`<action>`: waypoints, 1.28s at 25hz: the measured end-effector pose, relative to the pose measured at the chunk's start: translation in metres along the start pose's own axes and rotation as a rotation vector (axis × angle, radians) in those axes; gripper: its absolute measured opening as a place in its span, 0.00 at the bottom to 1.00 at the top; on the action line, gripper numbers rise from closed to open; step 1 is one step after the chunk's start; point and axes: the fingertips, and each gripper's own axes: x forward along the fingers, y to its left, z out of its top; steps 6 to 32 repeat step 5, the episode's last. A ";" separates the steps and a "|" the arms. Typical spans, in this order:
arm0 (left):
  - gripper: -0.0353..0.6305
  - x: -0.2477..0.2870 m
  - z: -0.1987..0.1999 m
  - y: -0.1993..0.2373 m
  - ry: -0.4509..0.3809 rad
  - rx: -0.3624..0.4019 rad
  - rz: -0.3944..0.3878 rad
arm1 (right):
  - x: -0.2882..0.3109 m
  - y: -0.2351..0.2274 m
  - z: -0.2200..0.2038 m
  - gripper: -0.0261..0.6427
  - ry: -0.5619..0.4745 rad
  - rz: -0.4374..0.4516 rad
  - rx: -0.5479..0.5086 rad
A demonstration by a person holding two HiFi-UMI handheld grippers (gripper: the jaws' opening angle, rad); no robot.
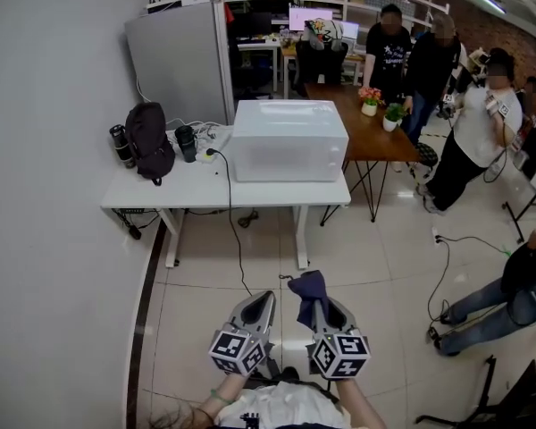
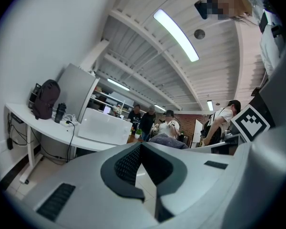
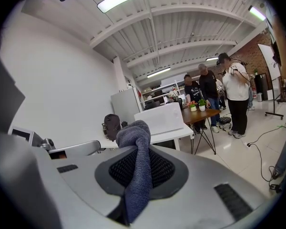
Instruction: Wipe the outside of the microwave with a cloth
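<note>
Right gripper (image 3: pixel 142 175) is clamped on the cloth (image 3: pixel 133 137), which is dark blue-grey. It's pinched partway along between the pads, and the top end is bunched and flops over the jaw tips. That leaves a free wad out front to do the wiping, so the hold looks right for the job.

Left gripper (image 2: pixel 142 161) has its jaws together with nothing between them. I read it as the spare hand, maybe for steadying.

I've got both grippers low and close in, side by side over the tiled floor.

The microwave (image 1: pixel 288 141) is white and sits on the white table (image 1: pixel 188 193) by the left wall, well apart from both grippers. I can't make out which face is the door.

A black cable (image 1: pixel 233 231) drops from the tabletop to the floor right on the approach line, so it's a snag risk. A backpack (image 1: pixel 150 141) sits left of the microwave and doesn't touch it, so the top and front faces look reachable.

Wiping hasn't started. Next move as I judge it: close the gap, lead with the right and keep the cloth end forward.
</note>
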 end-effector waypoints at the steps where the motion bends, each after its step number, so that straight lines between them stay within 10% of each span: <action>1: 0.03 0.001 0.001 0.001 -0.001 0.001 0.003 | 0.001 0.000 0.001 0.14 0.000 0.003 -0.004; 32: 0.03 0.006 0.005 0.002 -0.001 0.007 0.004 | 0.004 0.001 0.005 0.14 -0.002 0.008 -0.016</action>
